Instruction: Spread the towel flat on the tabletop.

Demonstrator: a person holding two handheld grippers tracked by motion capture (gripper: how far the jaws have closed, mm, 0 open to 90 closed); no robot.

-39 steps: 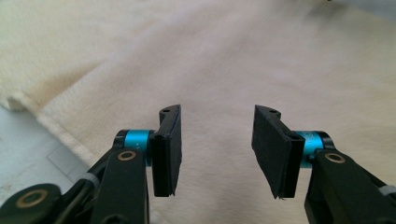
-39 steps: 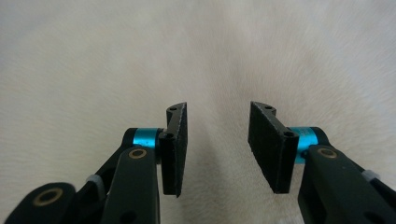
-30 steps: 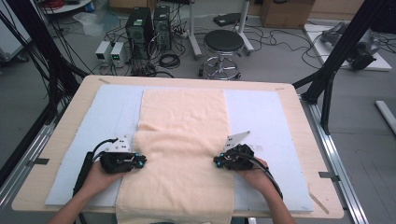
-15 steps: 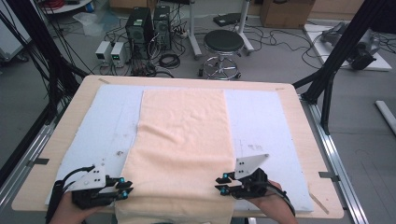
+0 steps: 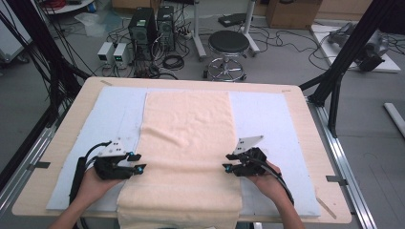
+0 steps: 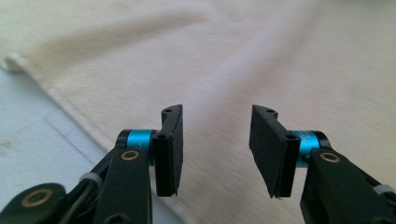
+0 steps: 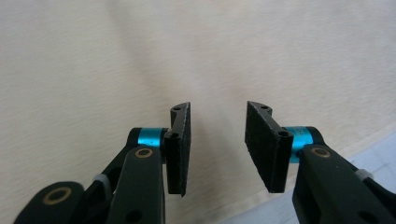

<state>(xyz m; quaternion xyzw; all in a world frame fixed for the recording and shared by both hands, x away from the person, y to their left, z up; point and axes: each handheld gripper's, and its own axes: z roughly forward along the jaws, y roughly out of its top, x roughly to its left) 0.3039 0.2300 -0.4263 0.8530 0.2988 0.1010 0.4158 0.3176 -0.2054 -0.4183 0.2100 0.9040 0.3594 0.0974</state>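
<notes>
A cream towel [image 5: 184,152] lies flat down the middle of a pale blue mat [image 5: 267,119] that covers most of the wooden bench [image 5: 305,114]. The towel's near end hangs over the bench's front edge, and its far end reaches almost to the mat's far edge.

The left claw [image 5: 139,162] sits at the towel's left edge, pointing inward across the cloth, held in the person's left hand [image 5: 90,183]. Its jaws have just been opening and now stand spread with a clear gap; in the left gripper view the left claw [image 6: 215,149] hangs over the towel [image 6: 261,60] near its hem, with the mat [image 6: 28,135] showing at the lower left, and nothing is pinched between the pads.

The right claw [image 5: 225,167] mirrors it at the towel's right edge, held in the right hand [image 5: 267,181]. Its jaws have also just been opening and stand apart; in the right gripper view the right claw [image 7: 217,147] looks over plain cloth [image 7: 140,56] with nothing gripped.
</notes>
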